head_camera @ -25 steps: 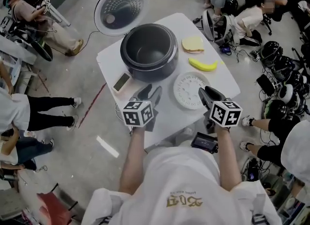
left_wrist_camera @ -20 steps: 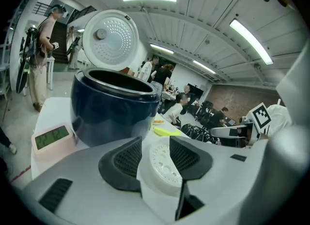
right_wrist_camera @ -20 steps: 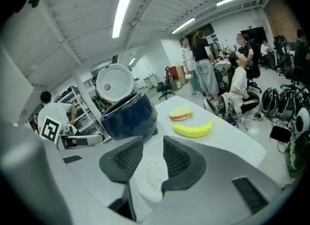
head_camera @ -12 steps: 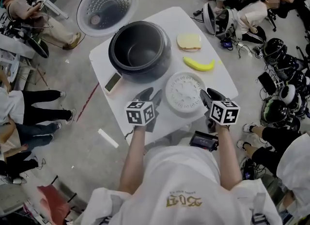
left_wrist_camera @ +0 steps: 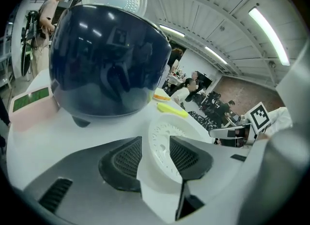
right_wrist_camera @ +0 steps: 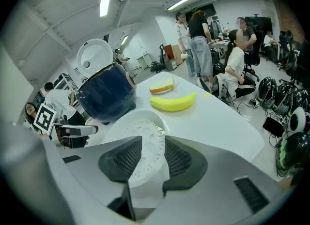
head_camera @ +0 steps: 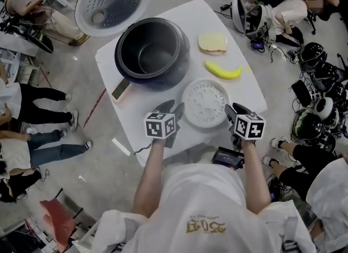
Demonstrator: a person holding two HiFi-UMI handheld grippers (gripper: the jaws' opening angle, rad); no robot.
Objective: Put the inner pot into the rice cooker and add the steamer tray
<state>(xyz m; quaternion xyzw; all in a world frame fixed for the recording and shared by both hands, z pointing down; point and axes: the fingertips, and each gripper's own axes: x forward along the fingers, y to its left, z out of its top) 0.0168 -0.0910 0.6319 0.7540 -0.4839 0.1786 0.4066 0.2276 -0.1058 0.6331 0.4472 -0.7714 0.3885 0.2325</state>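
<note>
A white perforated steamer tray (head_camera: 205, 103) lies flat on the white table (head_camera: 244, 91), in front of the dark rice cooker (head_camera: 152, 51), whose lid (head_camera: 113, 2) stands up. The cooker's inside looks dark; I cannot tell whether an inner pot sits in it. My left gripper (head_camera: 170, 106) is at the tray's left edge and my right gripper (head_camera: 234, 110) is at its right edge. In the left gripper view the tray (left_wrist_camera: 160, 134) shows in the gap of the open jaws. In the right gripper view the jaws are opening, with the tray's rim (right_wrist_camera: 145, 127) in the gap and untouched by the pads.
A banana (head_camera: 223, 71) and a slice of bread (head_camera: 212, 43) lie behind the tray to the right. A flat pink-edged device (head_camera: 120, 88) lies left of the cooker. People and gear surround the table on the floor.
Both grippers have come down and closer to the tray, which now lies between them. The right jaws stand a little wider.
</note>
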